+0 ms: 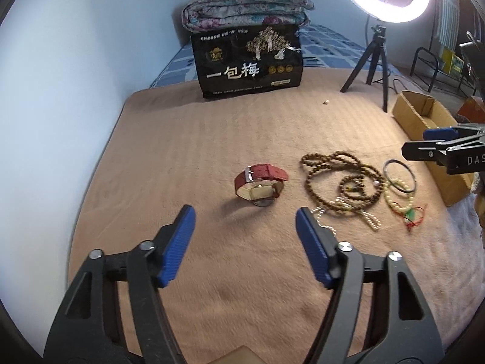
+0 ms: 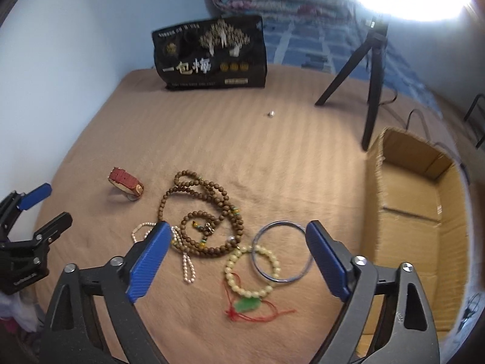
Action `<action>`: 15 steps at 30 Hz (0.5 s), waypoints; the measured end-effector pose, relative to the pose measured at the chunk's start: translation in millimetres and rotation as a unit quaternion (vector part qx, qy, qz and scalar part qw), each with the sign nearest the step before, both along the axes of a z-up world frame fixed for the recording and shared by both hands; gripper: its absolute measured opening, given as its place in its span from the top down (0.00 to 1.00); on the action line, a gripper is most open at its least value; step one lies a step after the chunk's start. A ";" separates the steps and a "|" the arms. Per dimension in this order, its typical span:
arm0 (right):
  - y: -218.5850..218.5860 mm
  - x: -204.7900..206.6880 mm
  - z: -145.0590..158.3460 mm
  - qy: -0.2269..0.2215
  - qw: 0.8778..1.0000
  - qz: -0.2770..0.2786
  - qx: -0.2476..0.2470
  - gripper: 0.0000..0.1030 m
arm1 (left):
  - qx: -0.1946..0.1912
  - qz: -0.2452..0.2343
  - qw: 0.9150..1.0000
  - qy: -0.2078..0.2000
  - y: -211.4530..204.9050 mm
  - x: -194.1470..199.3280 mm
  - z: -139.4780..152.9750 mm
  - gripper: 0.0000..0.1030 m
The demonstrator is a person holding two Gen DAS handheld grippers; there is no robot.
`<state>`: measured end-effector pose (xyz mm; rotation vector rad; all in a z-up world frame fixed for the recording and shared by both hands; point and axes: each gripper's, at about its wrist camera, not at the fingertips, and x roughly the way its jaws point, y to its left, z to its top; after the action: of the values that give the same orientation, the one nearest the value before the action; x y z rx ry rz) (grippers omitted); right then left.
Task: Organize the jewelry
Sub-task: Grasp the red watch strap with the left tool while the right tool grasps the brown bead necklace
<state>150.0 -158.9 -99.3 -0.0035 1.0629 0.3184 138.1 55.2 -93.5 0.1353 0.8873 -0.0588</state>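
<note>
Jewelry lies on a tan blanket. A red-strapped watch (image 1: 259,183) stands on edge ahead of my open, empty left gripper (image 1: 245,212); it also shows in the right wrist view (image 2: 125,184). A brown bead necklace (image 2: 201,212), a pearl strand (image 2: 186,262), a cream bead bracelet (image 2: 251,268) with a green pendant (image 2: 248,305) on red cord, and a thin bangle (image 2: 282,251) lie in a loose pile. My right gripper (image 2: 238,236) is open and empty, hovering just above the bracelet and bangle. An open cardboard box (image 2: 421,212) stands to the right.
A black snack bag (image 1: 247,60) stands at the far edge, with a folded quilt (image 1: 245,6) behind it. A ring light on a black tripod (image 2: 372,69) stands at the back right. A small pale bead (image 2: 270,113) lies alone. A wall runs along the left.
</note>
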 end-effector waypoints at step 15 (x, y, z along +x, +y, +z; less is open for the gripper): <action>25.4 34.2 -41.4 0.043 0.999 0.009 0.004 0.25 | -0.042 -0.012 0.999 0.024 17.7 54.6 -53.9 0.50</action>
<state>184.3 -133.5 -140.7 0.0074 1.1470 0.3406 192.7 72.9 -147.5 0.0665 0.9292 -0.1224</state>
